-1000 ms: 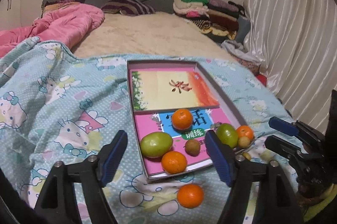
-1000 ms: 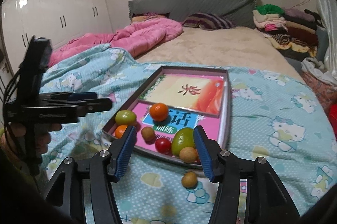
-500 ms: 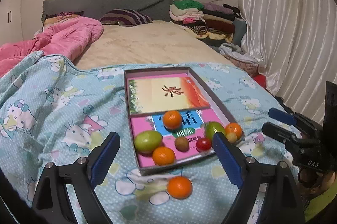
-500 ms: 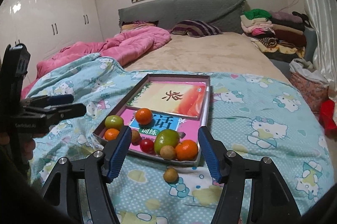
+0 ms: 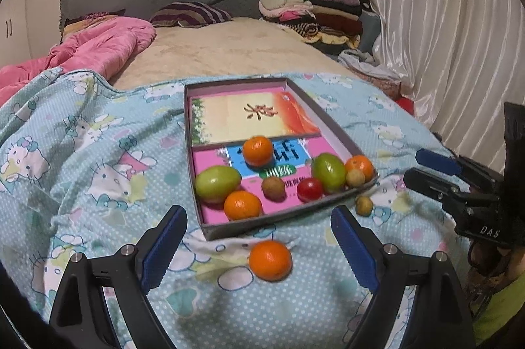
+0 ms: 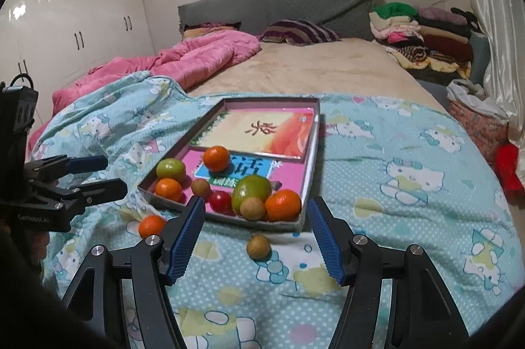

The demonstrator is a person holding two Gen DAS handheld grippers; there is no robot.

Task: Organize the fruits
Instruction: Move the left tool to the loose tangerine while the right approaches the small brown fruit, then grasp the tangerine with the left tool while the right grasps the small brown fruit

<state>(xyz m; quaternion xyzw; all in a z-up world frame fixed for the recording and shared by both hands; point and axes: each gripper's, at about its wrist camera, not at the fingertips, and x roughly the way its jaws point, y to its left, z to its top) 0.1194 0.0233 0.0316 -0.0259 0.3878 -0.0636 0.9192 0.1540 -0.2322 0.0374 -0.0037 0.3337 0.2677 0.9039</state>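
Both grippers withdrawn, round orange (image 5: 270,260), rectangular tray (image 5: 328,116)

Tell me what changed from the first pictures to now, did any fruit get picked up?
No fruit was picked up. Both cameras now show the tray smaller and farther off. The left hand-held gripper and the right hand-held gripper have just been opening wider, with nothing gripped. The orange and the small brown fruit lie on the blanket outside the tray as before; the fruits inside have not moved.
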